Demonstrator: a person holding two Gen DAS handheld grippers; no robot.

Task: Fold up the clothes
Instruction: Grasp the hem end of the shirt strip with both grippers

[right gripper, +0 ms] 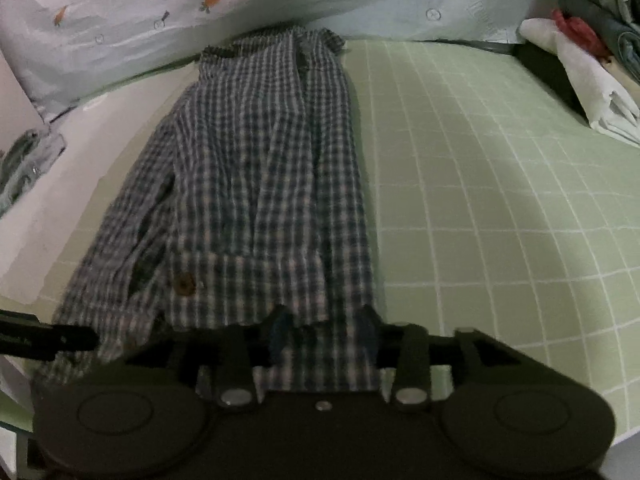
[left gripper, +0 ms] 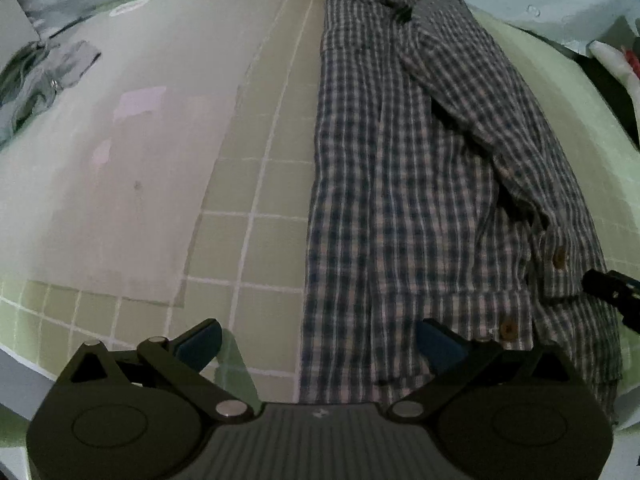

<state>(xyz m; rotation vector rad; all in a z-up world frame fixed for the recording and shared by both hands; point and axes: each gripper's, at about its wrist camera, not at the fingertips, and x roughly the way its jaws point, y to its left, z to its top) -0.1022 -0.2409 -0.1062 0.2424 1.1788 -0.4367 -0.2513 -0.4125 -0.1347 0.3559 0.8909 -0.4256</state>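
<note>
A blue and white checked shirt (left gripper: pixel 420 184) lies lengthwise on a green gridded mat (left gripper: pixel 264 200), folded into a long narrow strip with a sleeve laid over it. It also shows in the right wrist view (right gripper: pixel 264 168). My left gripper (left gripper: pixel 320 344) is open, its fingers spread over the shirt's near left hem, not holding it. My right gripper (right gripper: pixel 324 330) has its jaws partly closed, with the shirt's near hem between the fingers. The right gripper's tip shows at the right edge of the left wrist view (left gripper: pixel 612 288).
A pale sheet (left gripper: pixel 132 140) lies on the mat left of the shirt. A crumpled grey garment (left gripper: pixel 36 76) sits at far left. Folded clothes (right gripper: pixel 588 60) are piled at the back right. A light printed cloth (right gripper: pixel 160 4) hangs along the back.
</note>
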